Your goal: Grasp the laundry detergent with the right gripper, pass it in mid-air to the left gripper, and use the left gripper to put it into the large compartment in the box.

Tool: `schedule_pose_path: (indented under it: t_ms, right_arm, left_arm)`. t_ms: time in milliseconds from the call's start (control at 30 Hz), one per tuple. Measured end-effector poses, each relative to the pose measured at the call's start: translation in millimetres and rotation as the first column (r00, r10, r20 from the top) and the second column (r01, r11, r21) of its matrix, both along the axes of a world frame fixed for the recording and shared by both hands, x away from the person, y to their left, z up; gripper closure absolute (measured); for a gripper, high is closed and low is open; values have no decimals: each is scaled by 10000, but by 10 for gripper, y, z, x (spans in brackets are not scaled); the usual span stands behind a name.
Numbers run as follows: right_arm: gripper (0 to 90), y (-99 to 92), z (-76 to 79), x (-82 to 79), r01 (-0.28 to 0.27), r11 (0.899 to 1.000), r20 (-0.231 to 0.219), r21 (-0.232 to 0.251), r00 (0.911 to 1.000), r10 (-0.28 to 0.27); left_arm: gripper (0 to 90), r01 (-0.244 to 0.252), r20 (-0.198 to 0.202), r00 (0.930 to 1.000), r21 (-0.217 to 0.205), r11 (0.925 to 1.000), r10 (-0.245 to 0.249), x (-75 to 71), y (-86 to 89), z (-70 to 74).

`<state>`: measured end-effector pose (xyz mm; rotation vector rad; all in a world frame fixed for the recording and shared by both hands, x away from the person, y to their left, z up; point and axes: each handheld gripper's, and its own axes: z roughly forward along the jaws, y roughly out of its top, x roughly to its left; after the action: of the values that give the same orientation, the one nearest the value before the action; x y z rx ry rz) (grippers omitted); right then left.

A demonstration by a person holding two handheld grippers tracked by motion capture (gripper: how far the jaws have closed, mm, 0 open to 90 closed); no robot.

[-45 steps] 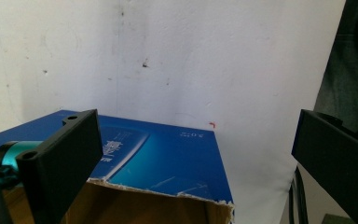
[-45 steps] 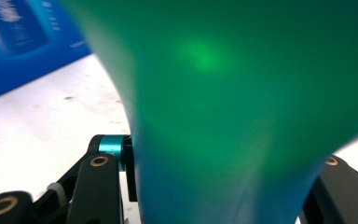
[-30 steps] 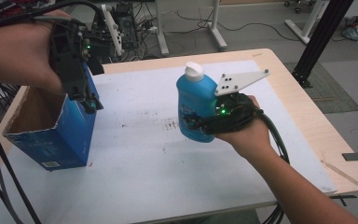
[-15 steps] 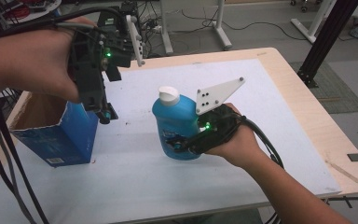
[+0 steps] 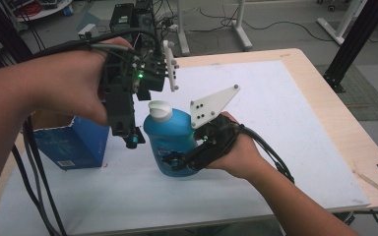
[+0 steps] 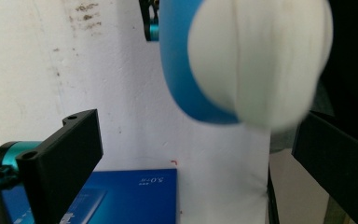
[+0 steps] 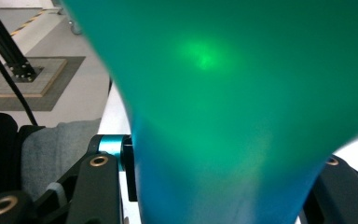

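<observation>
A blue bottle (image 5: 167, 142) with a white cap (image 5: 160, 110) stands upright on the white mat, my right gripper (image 5: 179, 162) shut on its lower body from the right. In the right gripper view the bottle (image 7: 214, 93) bulges between the two black jaws. My left gripper (image 5: 130, 137) points down just left of the cap, open. Seen from the left gripper view, the blurred cap (image 6: 256, 60) looms close above and between the wide-apart jaws of that gripper (image 6: 200, 158), touching neither.
A blue cardboard box (image 5: 71, 142) stands open-topped at the left of the white mat (image 5: 285, 123); it also shows as the blue box (image 6: 135, 196) below the jaws. The wooden table edge (image 5: 344, 123) runs at the right. Cables trail from both hands.
The right gripper has carried the bottle leftward and nearer. The left gripper has moved right, away from the box, to beside the bottle's cap.
</observation>
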<state>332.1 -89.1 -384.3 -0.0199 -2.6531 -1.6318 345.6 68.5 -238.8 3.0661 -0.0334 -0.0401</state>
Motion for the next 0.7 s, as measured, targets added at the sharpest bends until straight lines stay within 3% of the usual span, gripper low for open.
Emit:
schedule_pose_path:
  t_ms: [300, 700]
  right_arm:
    - [456, 220, 19, 0, -350, 9994, -29, 60, 9994, 350]
    - [457, 351, 50, 25, -374, 9988, -162, 307, 9992, 379]
  left_arm:
    - [17, 91, -16, 10000, 131, 9999, -91, -57, -48, -48]
    - [17, 202, 53, 9998, 394, 9990, -204, -88, -79, -79]
